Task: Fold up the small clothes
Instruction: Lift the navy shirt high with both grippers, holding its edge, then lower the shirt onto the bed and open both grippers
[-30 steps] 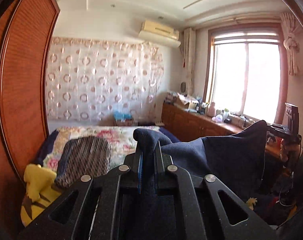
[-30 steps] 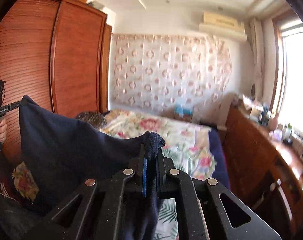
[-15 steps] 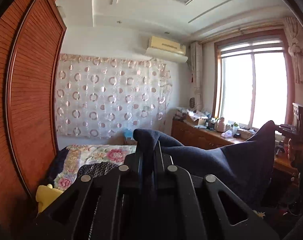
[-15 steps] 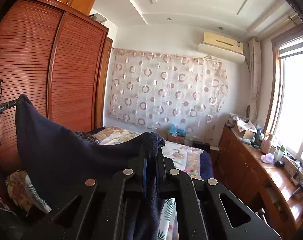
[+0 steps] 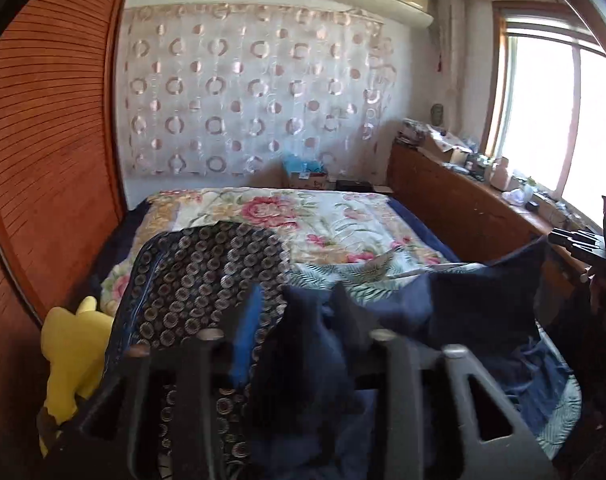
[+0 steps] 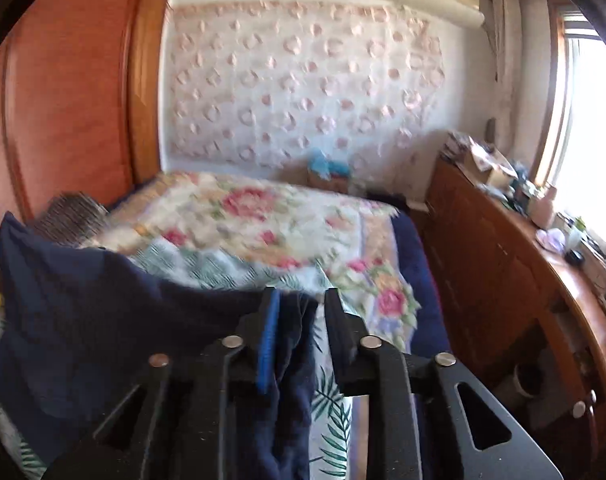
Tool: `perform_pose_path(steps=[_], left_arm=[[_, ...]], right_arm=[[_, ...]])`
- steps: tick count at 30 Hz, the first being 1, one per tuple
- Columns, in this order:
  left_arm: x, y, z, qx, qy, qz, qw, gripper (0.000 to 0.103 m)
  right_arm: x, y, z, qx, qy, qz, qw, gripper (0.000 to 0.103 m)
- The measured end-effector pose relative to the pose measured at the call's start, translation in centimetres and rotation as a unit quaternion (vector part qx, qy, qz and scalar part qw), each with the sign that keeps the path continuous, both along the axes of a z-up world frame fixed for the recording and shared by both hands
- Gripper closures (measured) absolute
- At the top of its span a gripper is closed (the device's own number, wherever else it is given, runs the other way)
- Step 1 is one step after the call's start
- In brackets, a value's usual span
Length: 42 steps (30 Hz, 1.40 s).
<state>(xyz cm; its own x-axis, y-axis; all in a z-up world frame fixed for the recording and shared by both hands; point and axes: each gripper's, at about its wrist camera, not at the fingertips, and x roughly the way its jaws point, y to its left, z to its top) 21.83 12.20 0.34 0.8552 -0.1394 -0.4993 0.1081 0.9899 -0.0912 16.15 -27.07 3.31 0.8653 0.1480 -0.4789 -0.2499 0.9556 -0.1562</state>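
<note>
A dark navy garment hangs stretched between my two grippers above the floral bed. My left gripper has its jaws parted, and a navy corner still lies between them. My right gripper also has its jaws parted, with the other corner draped against the blue-padded left finger. The garment spreads out to the left in the right wrist view. The right gripper shows at the right edge of the left wrist view.
A dark patterned garment lies on the bed's left side. A yellow plush toy sits by the wooden wardrobe. A cluttered wooden cabinet runs along the right under the window.
Both grippers have swung down from facing the ceiling toward the bed. Both jaws have opened from shut on the navy garment, which has dropped lower.
</note>
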Motion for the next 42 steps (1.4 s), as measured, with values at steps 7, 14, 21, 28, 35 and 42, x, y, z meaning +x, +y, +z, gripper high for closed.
perform_pose_path(steps=[7,14,21,28,35,42], left_arm=[[-2.9,-1.3,-3.7,0.029,0.043,0.000,0.9987,0.041],[-6.6,-1.8,-4.3,0.031,0.050,-0.018,0.9981,0.041],[-8.7,-2.8,-7.2,0.023,0.089,-0.033,0.9952,0.041],[-9.0,-4.0,-10.6,0.028,0.126,-0.046,0.9905,0.041],[-8.1,-5.7,-12.6,0.053,0.156,-0.056,0.9847,0.041],[-7.9,-7.0,-13.6,0.075,0.161,-0.060,0.9823,0.041]], right_arm=[[0.4,1.6,-3.4,-0.001,0.027,0.008,1.000,0.058],[-4.1,-1.4,-4.2,0.026,0.071,0.026,0.997,0.058],[-6.5,-3.8,-6.8,0.051,0.143,0.054,0.987,0.057],[-5.7,-6.4,-6.8,0.075,0.171,0.033,0.982,0.057],[-4.0,-7.1,-4.9,0.124,0.151,0.005,0.981,0.057],[-3.2,-6.2,-5.7,0.103,0.155,-0.027,0.982,0.057]])
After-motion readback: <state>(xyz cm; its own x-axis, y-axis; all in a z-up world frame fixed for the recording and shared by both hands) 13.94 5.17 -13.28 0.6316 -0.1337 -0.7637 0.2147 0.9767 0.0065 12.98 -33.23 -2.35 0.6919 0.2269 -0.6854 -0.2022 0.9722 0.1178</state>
